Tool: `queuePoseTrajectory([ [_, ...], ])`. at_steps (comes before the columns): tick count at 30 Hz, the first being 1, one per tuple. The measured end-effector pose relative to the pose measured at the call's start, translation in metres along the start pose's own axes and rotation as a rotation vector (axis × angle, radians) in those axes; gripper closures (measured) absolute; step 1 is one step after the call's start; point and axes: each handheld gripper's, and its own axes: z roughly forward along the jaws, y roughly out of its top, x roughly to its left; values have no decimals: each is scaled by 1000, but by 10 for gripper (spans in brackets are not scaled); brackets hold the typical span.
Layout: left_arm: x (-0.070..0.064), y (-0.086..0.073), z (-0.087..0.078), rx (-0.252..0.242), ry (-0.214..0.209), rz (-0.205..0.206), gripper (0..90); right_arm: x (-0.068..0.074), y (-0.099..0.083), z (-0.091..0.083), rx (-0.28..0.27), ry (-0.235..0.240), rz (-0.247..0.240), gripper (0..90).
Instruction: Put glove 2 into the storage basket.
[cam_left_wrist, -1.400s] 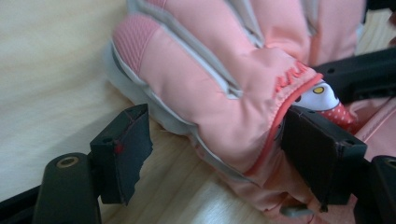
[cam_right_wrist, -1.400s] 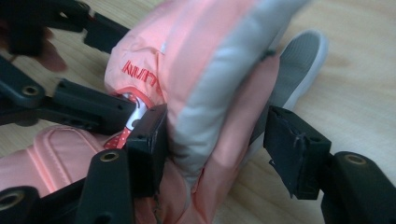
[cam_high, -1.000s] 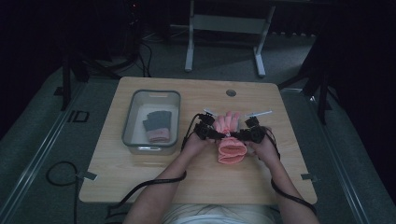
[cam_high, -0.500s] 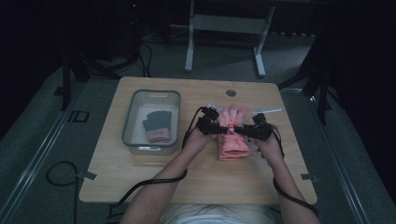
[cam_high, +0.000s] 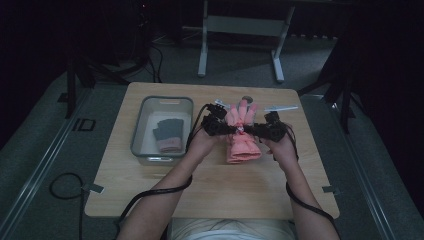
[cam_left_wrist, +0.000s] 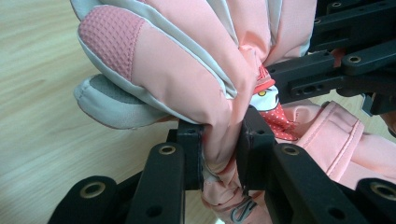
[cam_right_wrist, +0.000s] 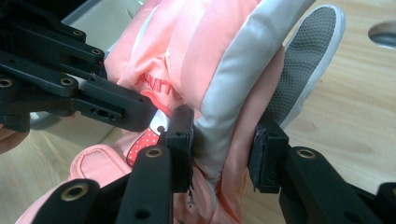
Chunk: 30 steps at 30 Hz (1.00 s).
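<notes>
Clearly soft, light, puffy: padded pink ski glove (cam_high: 242, 135) near table's far edge, clamped mid-body by left tool (cam_left_wrist: 219, 154) and right tool (cam_right_wrist: 222, 154), best gripped at bunched padding.

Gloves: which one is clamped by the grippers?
The pink glove, pinched at its middle by the left gripper and the right gripper. The grey glove lies untouched in the bin.

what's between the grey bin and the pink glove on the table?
In the high view, the left gripper, shut on the pink glove, and the hand holding it sit between the grey bin and the glove, over bare wood of the table.
</notes>
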Motion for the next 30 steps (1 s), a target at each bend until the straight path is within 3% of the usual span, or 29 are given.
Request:
queuePoseTrajectory([
  [11,9,9,-39,-37,39,1,738,24,33,2,-16,25,-46,654],
  [20,18,9,-67,-56,58,-32,738,42,55,9,-13,58,-69,653],
  [30,35,9,-103,-85,112,-57,738,69,85,25,-5,88,-121,653],
])
